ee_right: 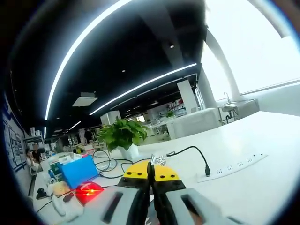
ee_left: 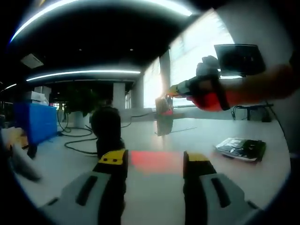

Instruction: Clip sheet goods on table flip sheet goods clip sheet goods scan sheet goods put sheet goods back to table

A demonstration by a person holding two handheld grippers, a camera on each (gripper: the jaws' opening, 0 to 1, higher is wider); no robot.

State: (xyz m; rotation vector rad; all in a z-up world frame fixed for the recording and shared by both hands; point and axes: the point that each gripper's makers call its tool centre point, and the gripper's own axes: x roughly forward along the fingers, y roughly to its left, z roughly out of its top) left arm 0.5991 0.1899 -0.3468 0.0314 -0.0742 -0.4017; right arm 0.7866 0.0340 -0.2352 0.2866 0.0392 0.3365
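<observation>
Right tongs (ee_right: 150,174) around sheet goods (ee_right: 158,160)

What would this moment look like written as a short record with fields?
Setting: office, white table
Left gripper: open, empty, over the table
Right gripper: shut on a thin sheet item, raised
Scanner: red light on, at lower left of the right gripper view
Red glow: on the table between the left jaws
Other goods: dark packet lying flat on the table
Plant: potted, behind cables

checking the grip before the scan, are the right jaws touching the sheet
Touching: in the right gripper view the right gripper has its jaws shut on the thin sheet, whose edge sticks up between the yellow tips.
</observation>
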